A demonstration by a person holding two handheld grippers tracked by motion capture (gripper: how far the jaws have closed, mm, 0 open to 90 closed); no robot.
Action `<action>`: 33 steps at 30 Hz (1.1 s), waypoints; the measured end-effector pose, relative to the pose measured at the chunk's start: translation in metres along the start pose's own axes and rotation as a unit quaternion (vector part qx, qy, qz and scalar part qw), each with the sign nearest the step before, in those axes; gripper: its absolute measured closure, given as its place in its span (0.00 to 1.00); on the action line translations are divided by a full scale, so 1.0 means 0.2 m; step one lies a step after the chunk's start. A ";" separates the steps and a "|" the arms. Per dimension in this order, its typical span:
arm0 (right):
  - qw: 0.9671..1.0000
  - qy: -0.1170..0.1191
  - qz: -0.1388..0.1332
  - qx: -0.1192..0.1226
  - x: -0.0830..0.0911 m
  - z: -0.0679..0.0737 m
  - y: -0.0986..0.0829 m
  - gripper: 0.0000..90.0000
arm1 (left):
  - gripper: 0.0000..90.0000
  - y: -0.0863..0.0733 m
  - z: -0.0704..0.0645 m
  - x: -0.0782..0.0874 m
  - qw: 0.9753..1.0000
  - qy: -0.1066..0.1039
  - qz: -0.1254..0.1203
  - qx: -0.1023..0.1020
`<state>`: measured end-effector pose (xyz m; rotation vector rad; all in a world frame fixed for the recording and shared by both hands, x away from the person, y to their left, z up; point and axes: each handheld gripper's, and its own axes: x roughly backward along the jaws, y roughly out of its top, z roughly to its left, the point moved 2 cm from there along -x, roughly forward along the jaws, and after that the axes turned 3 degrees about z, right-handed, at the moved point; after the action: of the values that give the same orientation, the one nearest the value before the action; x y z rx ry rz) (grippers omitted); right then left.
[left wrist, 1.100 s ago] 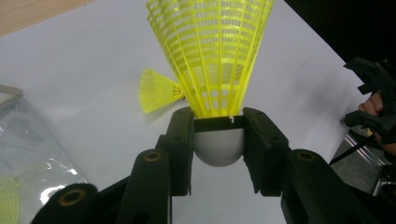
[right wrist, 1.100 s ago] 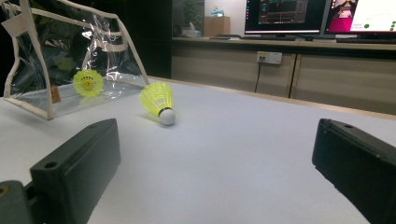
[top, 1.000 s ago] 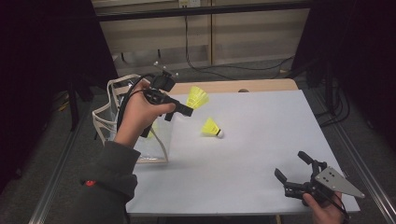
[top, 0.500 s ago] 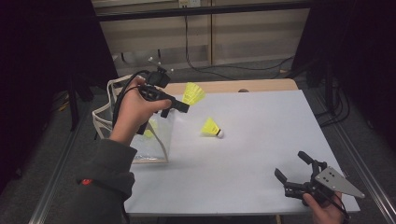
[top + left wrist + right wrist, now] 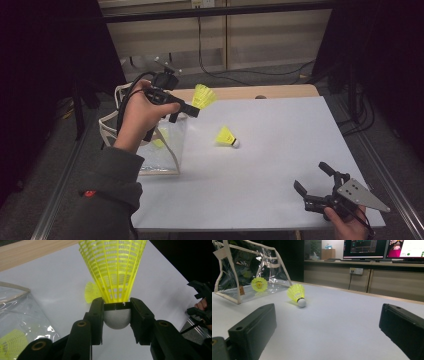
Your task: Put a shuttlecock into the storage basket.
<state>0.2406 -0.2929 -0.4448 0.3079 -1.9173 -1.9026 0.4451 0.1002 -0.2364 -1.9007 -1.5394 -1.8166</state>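
Note:
My left gripper (image 5: 192, 111) is raised over the table's back left, shut on the white cork of a yellow shuttlecock (image 5: 203, 96) (image 5: 117, 272); the left gripper (image 5: 116, 321) has its jaws clamped on both sides of the cork. A second yellow shuttlecock (image 5: 226, 136) (image 5: 297, 294) (image 5: 92, 291) lies on its side on the white table (image 5: 280, 150). A clear bag with beige trim (image 5: 150, 145) (image 5: 249, 272) stands at the left edge and holds a third shuttlecock (image 5: 259, 284) (image 5: 12, 342). My right gripper (image 5: 315, 182) rests open at the front right corner, nothing between its jaws.
A wooden strip (image 5: 280, 92) runs along the table's far edge. Metal rails (image 5: 385, 170) flank the table. Monitors (image 5: 384, 250) stand on a counter beyond the table in the right gripper view. Cables (image 5: 250, 75) lie on the floor behind.
My left gripper has lifted and drawn back toward the far left with the shuttlecock in it. The right gripper has stayed still.

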 end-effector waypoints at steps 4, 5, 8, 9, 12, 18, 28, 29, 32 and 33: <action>1.000 0.000 -0.001 0.002 0.00 0.00 0.00 0.01 | 0.72 0.00 0.00 0.01 1.000 0.001 -0.001 -0.002; 1.000 -0.001 -0.001 0.002 0.00 0.00 0.00 0.01 | 0.72 0.00 0.00 0.01 1.000 0.003 -0.003 0.000; 1.000 0.000 -0.001 0.003 0.00 0.00 0.00 0.01 | 0.72 0.00 0.01 0.02 1.000 0.004 -0.003 0.001; 1.000 0.000 0.000 0.004 0.00 0.00 0.00 0.01 | 0.72 0.00 0.01 0.03 1.000 0.005 -0.003 0.002; 1.000 0.001 0.000 0.004 0.00 0.00 0.00 0.01 | 0.72 0.00 0.01 0.03 1.000 0.011 -0.002 0.003; 1.000 0.001 0.000 0.005 0.00 0.00 0.00 0.01 | 0.72 0.01 0.03 0.05 1.000 0.015 -0.006 0.007; 1.000 0.001 0.000 0.004 0.00 0.00 0.00 0.01 | 0.72 0.00 0.07 0.09 0.999 0.021 -0.013 0.019; 1.000 0.001 0.000 0.005 0.00 0.00 0.00 0.01 | 0.72 0.00 0.07 0.09 0.999 0.022 -0.014 0.019; 1.000 0.000 0.000 0.003 0.00 0.00 0.00 0.01 | 0.72 0.00 0.08 0.10 0.999 0.025 -0.016 0.020; 1.000 0.001 0.000 0.003 0.00 0.00 0.00 0.01 | 0.72 0.00 0.08 0.10 0.999 0.027 -0.017 0.023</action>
<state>0.2410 -0.2928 -0.4454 0.3112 -1.9232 -1.8962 0.4524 0.1219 -0.2253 -1.8004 -1.5923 -1.8134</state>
